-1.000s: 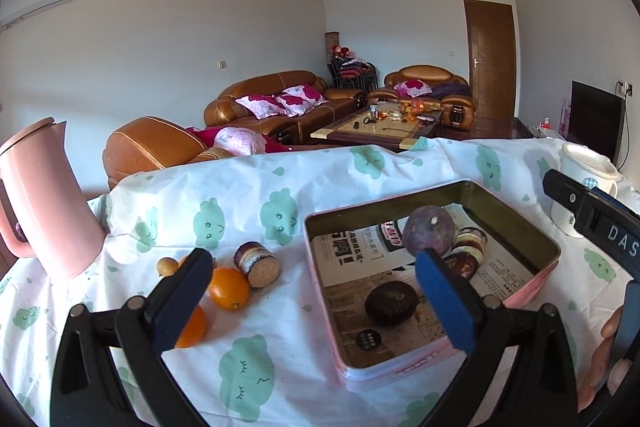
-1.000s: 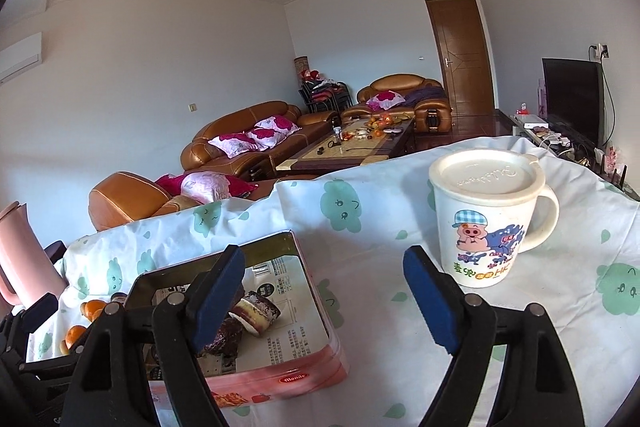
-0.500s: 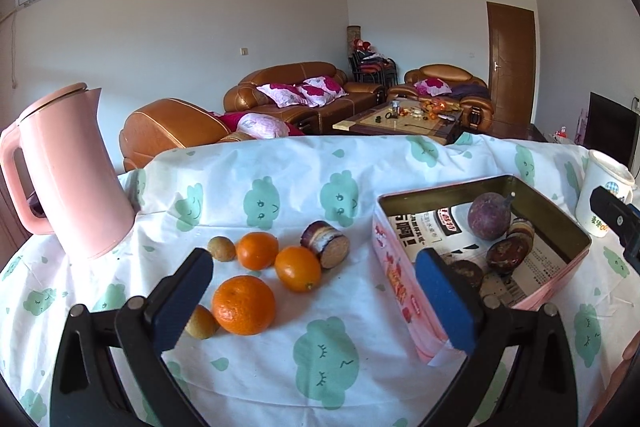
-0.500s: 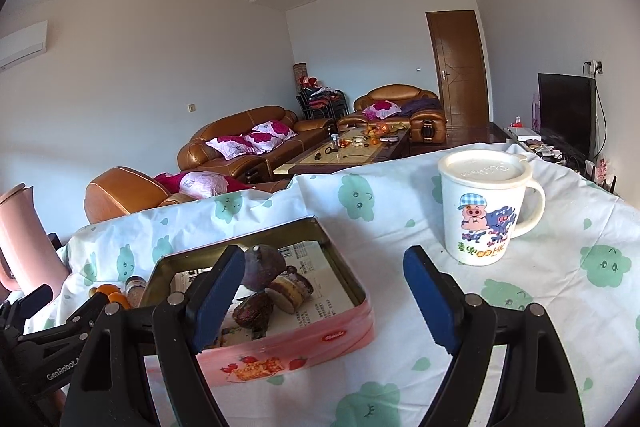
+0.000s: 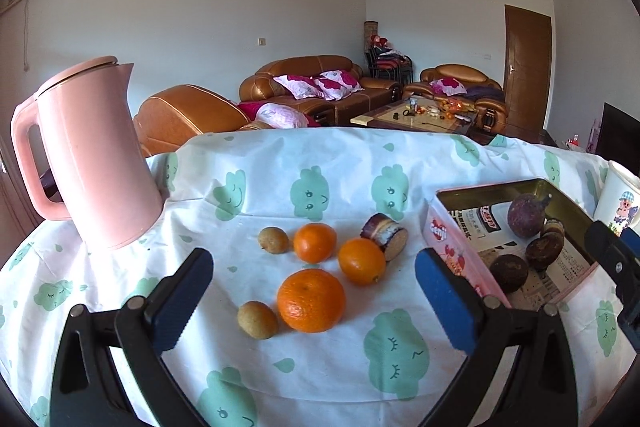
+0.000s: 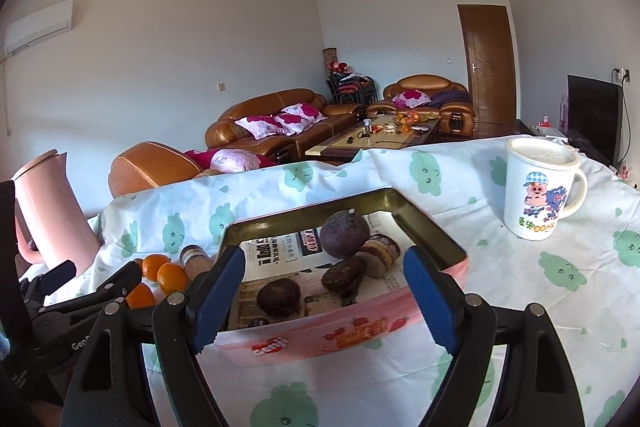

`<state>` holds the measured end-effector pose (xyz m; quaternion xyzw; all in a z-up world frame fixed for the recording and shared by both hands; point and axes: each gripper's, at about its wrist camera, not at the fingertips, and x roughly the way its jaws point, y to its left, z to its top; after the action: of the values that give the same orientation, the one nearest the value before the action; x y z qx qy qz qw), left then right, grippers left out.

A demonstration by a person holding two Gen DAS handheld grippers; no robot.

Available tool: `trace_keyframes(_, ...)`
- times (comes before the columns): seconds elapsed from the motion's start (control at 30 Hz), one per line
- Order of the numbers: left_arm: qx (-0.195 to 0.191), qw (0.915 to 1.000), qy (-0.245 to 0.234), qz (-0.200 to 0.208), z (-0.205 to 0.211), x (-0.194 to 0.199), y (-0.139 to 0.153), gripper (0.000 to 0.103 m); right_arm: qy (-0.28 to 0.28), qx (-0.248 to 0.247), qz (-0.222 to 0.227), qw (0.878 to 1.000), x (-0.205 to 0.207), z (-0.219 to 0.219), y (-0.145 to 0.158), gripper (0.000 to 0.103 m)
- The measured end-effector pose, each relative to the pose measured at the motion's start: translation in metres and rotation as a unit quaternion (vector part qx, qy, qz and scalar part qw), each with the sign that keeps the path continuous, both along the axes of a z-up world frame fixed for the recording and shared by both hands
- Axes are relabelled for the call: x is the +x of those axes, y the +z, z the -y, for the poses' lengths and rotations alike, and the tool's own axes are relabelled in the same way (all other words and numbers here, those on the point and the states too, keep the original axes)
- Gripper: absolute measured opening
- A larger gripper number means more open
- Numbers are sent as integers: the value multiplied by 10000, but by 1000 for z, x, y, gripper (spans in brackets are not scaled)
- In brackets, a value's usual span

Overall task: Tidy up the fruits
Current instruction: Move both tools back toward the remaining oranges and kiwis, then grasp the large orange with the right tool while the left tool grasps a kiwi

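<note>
Three oranges lie on the tablecloth: a large one [image 5: 311, 300], and two smaller ones [image 5: 361, 261] [image 5: 315, 242]. Two small brown fruits [image 5: 257, 319] [image 5: 273, 239] and a cut dark fruit piece [image 5: 386, 237] lie beside them. My left gripper [image 5: 312, 301] is open and empty, with the large orange between its fingers' line of sight. A pink tin [image 6: 344, 333] lined with newspaper holds a purple fruit [image 6: 345, 235] and several dark fruits [image 6: 279, 297]. My right gripper [image 6: 323, 297] is open and empty, just in front of the tin.
A pink kettle [image 5: 90, 155] stands at the left of the table. A white cartoon mug [image 6: 537, 193] stands at the right. The tin also shows at the right of the left wrist view [image 5: 448, 239]. Sofas and a coffee table lie beyond the table's far edge.
My left gripper has swung left from the tin to face the oranges. My right gripper has swung left from the mug to face the tin. Both stayed open.
</note>
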<state>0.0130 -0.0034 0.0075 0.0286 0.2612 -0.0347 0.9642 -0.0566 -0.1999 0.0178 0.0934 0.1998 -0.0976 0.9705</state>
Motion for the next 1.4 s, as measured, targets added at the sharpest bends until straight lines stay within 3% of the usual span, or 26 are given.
trace_keyframes(0.63, -90, 9984, 512, -239, -69, 29, -2, 103, 796, -70, -185, 9966, 26, -74, -4, 83)
trace_keyframes(0.87, -249, 9892, 1382, -420, -136, 49, 2, 103, 1194, -343, -419, 9914, 33, -96, -7, 82)
trace_keyframes(1.0, -358, 9854, 1569, -561, -156, 54, 0, 103, 1653, -402, -764, 9825, 49, -117, -13, 63)
trace_keyframes(1.1, -291, 9866, 1489, -598, -151, 55, -2, 103, 1959, -133, -1143, 9739, 68, -129, -23, 56)
trace_keyframes(1.4, 78, 9897, 1319, -560, -133, 55, -3, 103, 2110, 604, -1704, 9606, 108, -146, -43, 56)
